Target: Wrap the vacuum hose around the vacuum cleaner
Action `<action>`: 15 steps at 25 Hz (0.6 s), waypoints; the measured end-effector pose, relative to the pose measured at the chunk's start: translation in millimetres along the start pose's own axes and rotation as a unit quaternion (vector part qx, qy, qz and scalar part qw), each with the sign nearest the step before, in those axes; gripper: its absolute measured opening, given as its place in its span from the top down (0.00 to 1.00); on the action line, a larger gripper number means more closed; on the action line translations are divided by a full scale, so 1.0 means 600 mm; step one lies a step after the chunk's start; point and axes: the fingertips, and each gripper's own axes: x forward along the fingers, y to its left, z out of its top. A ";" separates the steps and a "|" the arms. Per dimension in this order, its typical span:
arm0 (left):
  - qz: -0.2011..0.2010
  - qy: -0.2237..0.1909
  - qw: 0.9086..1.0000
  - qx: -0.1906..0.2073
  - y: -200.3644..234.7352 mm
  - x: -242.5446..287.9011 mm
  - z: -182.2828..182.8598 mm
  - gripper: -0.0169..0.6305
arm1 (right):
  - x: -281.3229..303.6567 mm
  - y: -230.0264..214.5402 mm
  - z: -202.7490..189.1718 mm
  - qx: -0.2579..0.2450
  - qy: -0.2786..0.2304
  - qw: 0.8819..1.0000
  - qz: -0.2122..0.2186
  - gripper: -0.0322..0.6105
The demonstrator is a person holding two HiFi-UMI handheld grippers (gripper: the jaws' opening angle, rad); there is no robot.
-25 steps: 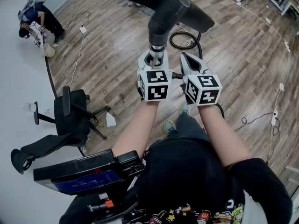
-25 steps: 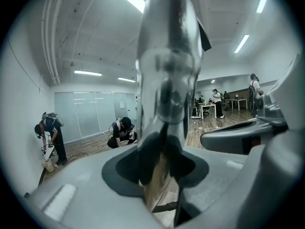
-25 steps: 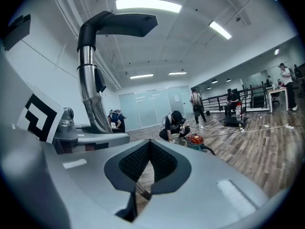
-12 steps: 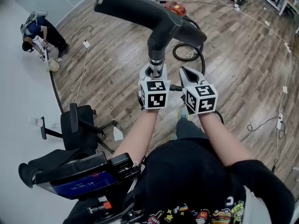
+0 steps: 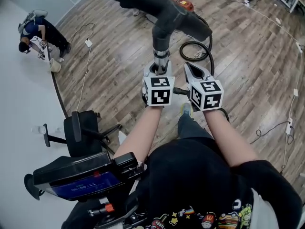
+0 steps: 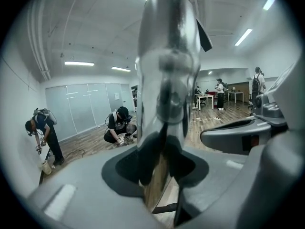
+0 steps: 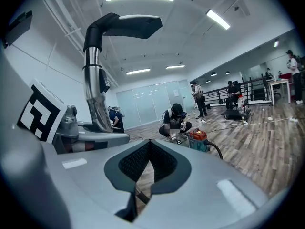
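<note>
My left gripper (image 5: 159, 70) is shut on the chrome wand (image 5: 161, 56) of the vacuum and holds it upright. The wand fills the left gripper view (image 6: 164, 80), standing between the jaws of the left gripper (image 6: 162, 159). Its black curved end piece (image 5: 157, 6) juts up and to the left. The black hose (image 5: 196, 46) loops on the floor towards the red vacuum canister (image 5: 183, 5), which also shows in the right gripper view (image 7: 198, 140). My right gripper (image 5: 193, 71) hovers just right of the wand, shut and holding nothing (image 7: 145, 173).
A black office chair (image 5: 81, 132) stands at the lower left. A person (image 5: 40, 27) bends over by the white wall. Cables (image 5: 86, 56) and a power strip (image 5: 289, 125) lie on the wood floor. Another person (image 7: 176, 120) crouches beside the canister.
The left gripper keeps its hold on the wand. Both grippers have drifted slightly right and down in the view, and the red canister has come into sight at the top.
</note>
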 end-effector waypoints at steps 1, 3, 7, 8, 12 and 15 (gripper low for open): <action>0.000 0.002 1.000 0.002 0.009 0.017 0.004 0.74 | 0.017 -0.009 0.005 0.003 0.001 1.000 -0.001 0.91; 0.001 0.005 1.000 0.005 0.029 0.057 0.014 0.74 | 0.056 -0.029 0.013 0.007 0.005 1.000 -0.001 0.91; 0.003 0.015 1.000 0.006 0.057 0.147 0.032 0.74 | 0.135 -0.081 0.022 0.014 0.017 1.000 -0.001 0.91; 0.001 0.017 1.000 0.007 0.061 0.171 0.038 0.74 | 0.155 -0.098 0.027 0.018 0.019 1.000 -0.003 0.91; -0.015 0.031 0.999 0.011 0.076 0.264 0.059 0.74 | 0.235 -0.162 0.054 0.030 0.025 0.999 -0.011 0.91; -0.022 0.038 0.999 0.014 0.084 0.325 0.072 0.74 | 0.283 -0.200 0.073 0.030 0.024 0.999 -0.009 0.91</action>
